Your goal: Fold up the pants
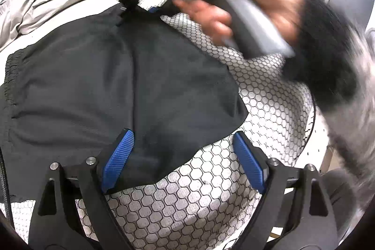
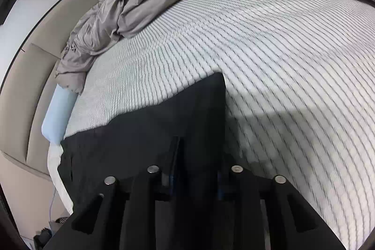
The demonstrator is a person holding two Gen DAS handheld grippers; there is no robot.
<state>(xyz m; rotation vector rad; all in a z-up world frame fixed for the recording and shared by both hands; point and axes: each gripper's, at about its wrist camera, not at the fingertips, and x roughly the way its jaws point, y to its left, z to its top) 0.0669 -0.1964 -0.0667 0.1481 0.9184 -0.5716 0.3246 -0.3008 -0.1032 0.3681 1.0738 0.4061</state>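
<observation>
Crumpled grey duvet (image 2: 121, 8) on honeycomb-patterned bedcover (image 1: 199, 198), beige headboard (image 2: 28, 95) beside.

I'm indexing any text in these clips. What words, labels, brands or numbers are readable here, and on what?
None readable in either view.
Black fabric pants: no visible label or print.
Crumpled grey duvet: a small dark mark near its lower edge, too blurred to read.
White honeycomb-patterned bed cover: pattern only, no text.
</observation>
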